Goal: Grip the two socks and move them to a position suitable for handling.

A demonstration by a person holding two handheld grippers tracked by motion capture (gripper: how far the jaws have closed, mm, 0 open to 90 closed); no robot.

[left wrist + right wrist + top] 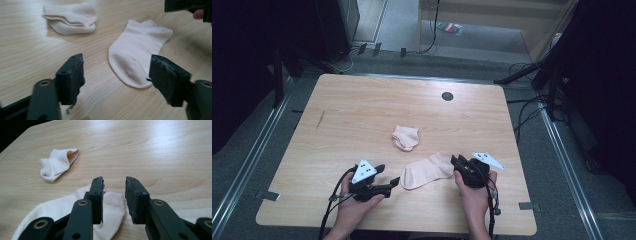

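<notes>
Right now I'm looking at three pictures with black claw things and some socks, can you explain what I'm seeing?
A person sits at a wooden table and holds a two-jaw tool in each hand. The wide picture comes from a camera overhead: the left gripper and the right gripper flank a flat sock. A folded sock lies farther back. The other two pictures come from cameras riding on the tools, looking along their black jaws. Both pairs of jaws stand apart and hold nothing; the right one hovers at the flat sock's cuff.

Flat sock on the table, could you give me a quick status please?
Both grippers, left and right, open, nothing held. Flat sock lies between them; right jaws over its cuff. Folded sock behind, clear of the way.
</notes>
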